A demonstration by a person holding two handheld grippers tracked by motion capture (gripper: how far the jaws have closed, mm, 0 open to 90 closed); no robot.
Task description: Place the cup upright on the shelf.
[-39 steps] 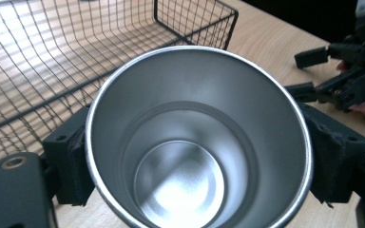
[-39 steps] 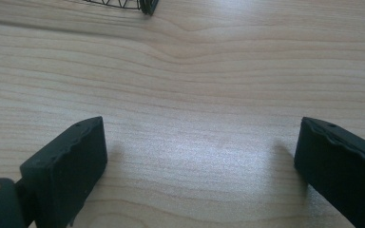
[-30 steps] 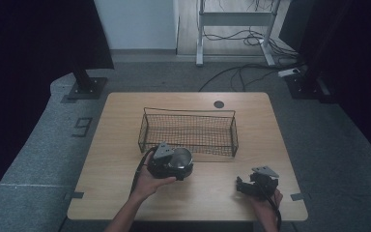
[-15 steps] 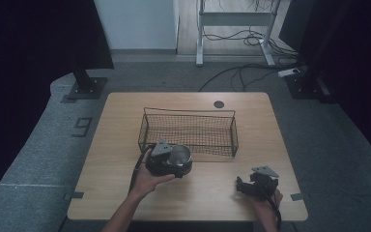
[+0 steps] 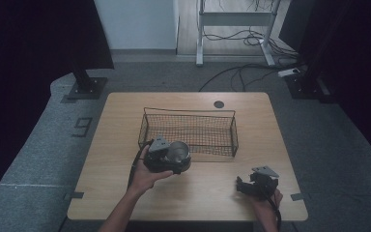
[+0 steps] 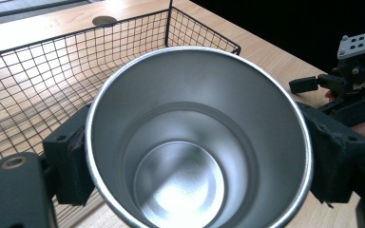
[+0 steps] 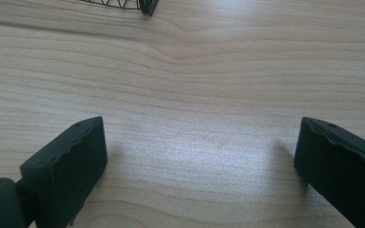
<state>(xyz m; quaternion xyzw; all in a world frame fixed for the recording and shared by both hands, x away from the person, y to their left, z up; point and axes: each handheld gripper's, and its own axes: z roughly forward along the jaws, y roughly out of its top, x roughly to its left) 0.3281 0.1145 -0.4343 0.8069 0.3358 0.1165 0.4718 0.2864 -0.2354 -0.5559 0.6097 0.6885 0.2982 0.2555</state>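
High view — left claw (image 5: 174,162) pinching round steel cup (image 5: 178,152); right claw (image 5: 245,187) spread.

We see a light wooden table (image 5: 125,121) with a dark round grommet (image 5: 219,104) near its far edge (centred); a black wire basket (image 5: 188,130) sits mid-table.

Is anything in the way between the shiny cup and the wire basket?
Only the basket's own near wall. The left gripper holds the metal cup just in front of the wire basket, so the cup probably has to go up over that wall. The basket looks empty inside, and the right gripper rests far off.
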